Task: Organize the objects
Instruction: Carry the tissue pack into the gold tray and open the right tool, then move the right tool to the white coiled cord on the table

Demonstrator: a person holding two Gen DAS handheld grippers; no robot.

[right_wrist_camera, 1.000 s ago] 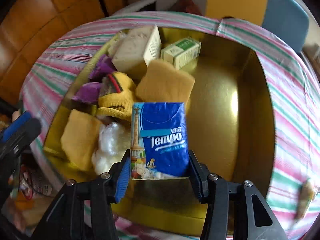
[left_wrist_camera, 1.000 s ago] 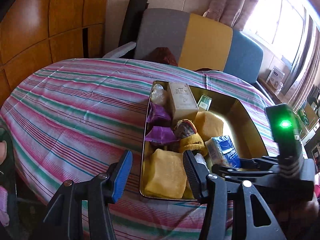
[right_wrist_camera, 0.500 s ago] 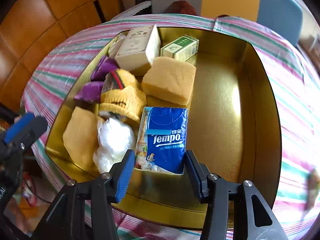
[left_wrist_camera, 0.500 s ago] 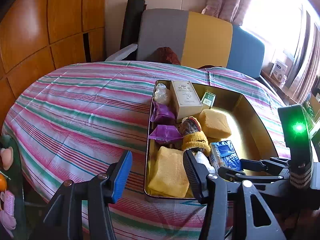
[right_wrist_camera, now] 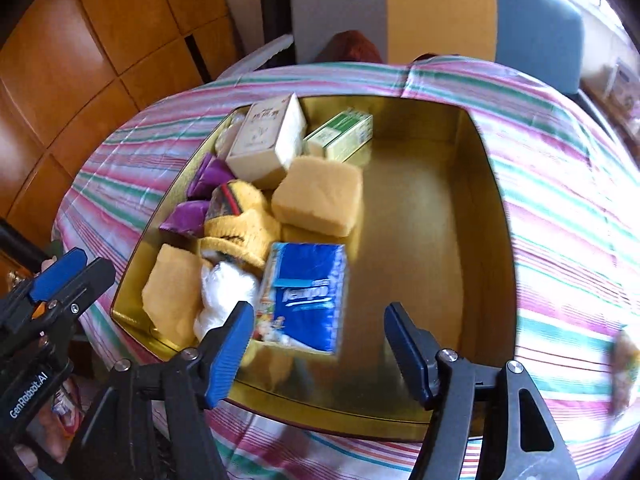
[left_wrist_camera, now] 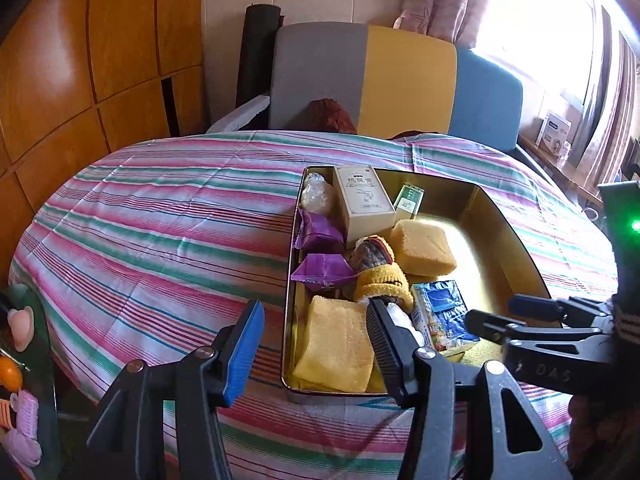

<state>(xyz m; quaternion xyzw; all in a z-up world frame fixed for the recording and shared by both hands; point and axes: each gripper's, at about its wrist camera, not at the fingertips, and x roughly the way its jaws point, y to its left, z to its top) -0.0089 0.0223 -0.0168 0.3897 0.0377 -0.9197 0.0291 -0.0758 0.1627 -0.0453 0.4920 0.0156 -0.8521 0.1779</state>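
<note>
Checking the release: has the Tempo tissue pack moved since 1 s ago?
Yes. The Tempo tissue pack left the right gripper, whose fingers are now open, and lies on the gold tin's floor by the white wad.

Right wrist view motion-blurred: print on blue tissue pack [right_wrist_camera: 306, 294] smeared, barely legible. Yellowish object [right_wrist_camera: 624, 364] at 3 o'clock edge on bench [right_wrist_camera: 560, 208], blurred and cut off, identity unclear. White plastic wad [left_wrist_camera: 402, 320] mostly hidden behind left hand-held gripper [left_wrist_camera: 316, 344] finger. Green box [left_wrist_camera: 409, 201] half hidden behind beige box [left_wrist_camera: 364, 202]. Left hand-held gripper body cut off at 6 o'clock.
</note>
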